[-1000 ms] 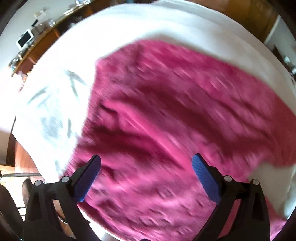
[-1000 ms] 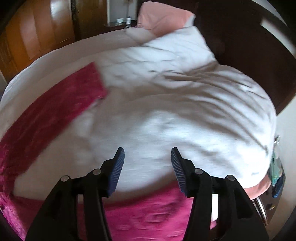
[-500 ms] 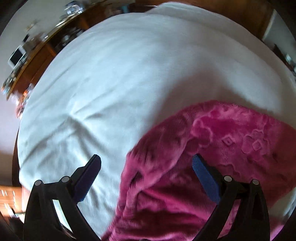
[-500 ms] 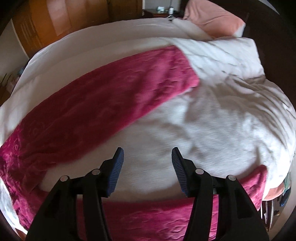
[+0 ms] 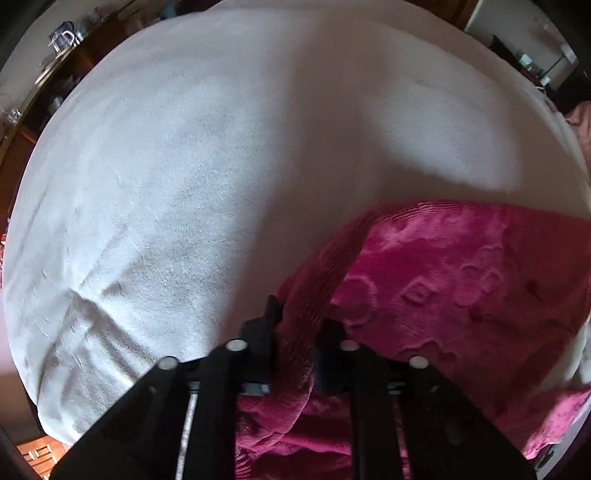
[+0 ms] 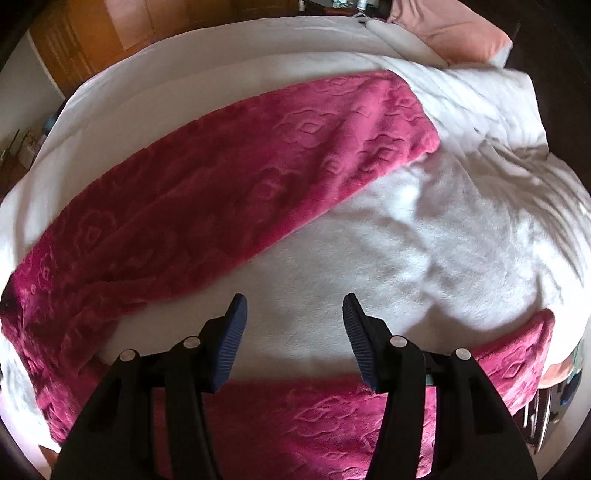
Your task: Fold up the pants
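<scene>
Magenta fleece pants [image 6: 229,177] with an embossed flower pattern lie spread on a white bed. In the right wrist view one leg runs diagonally to the upper right and the other leg [image 6: 332,417] lies along the near edge under my gripper. My right gripper [image 6: 293,314] is open and empty, above the white cover between the two legs. In the left wrist view my left gripper [image 5: 295,325] is shut on a ribbed edge of the pants [image 5: 443,280], which bunches up between the fingers.
The white bed cover [image 5: 184,184] fills most of the left wrist view. A pink pillow [image 6: 454,33] lies at the head of the bed, with rumpled white bedding [image 6: 480,110] beside it. Wooden furniture [image 6: 88,40] stands behind the bed.
My left gripper was open above the pants and has shut on their ribbed edge. The right wrist view has swung so the far leg now shows fully.
</scene>
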